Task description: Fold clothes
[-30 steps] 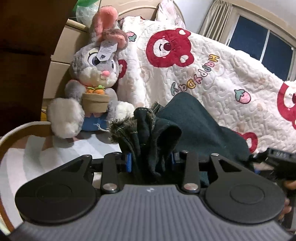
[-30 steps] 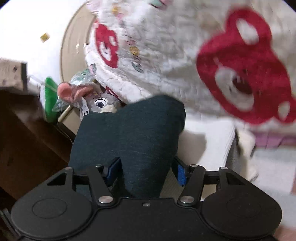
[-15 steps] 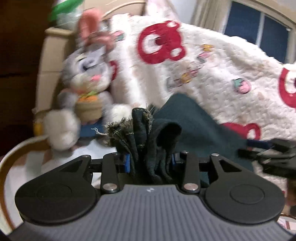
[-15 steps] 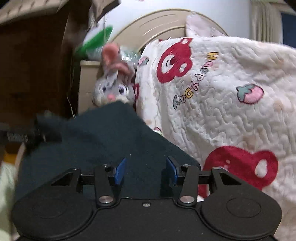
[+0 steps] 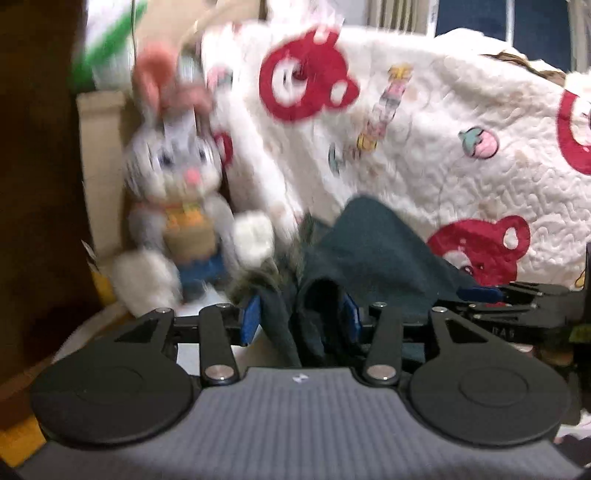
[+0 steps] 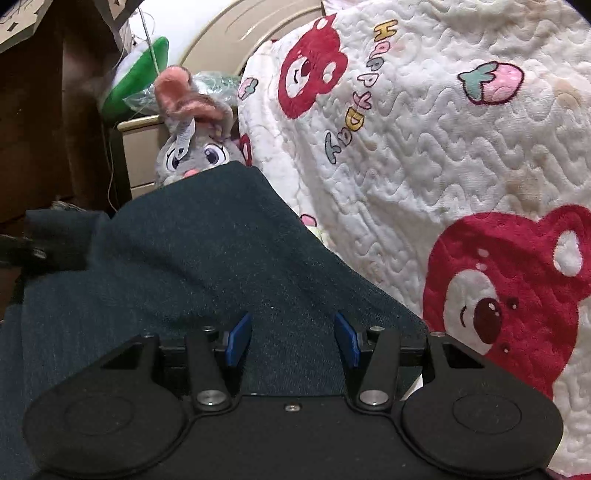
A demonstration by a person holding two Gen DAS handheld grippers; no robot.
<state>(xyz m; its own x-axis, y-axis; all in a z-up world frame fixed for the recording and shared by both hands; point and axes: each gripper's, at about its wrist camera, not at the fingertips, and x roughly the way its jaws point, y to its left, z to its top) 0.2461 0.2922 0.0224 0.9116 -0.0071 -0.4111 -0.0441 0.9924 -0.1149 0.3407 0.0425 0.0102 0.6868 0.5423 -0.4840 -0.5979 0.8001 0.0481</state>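
1. A dark green garment is held up in the air between the two grippers, in front of a white quilt printed with red bears.
2. In the left wrist view, a bunched, frayed edge of the garment stands between the blue pads of the left gripper. Its jaws have just been opening; cloth fills the gap, but the blur hides whether the pads press on it.
3. In the right wrist view, the cloth passes between the blue fingers of the right gripper. The jaws have just been opening, after closing a little, and stand fairly wide. The garment spreads past both pads; whether they pinch it cannot be told.
4. The right gripper shows at the right edge of the left view, at the garment's far end.
5. A grey stuffed rabbit with pink ears sits left of the quilt, against a beige headboard.
6. Dark wooden furniture fills the far left.
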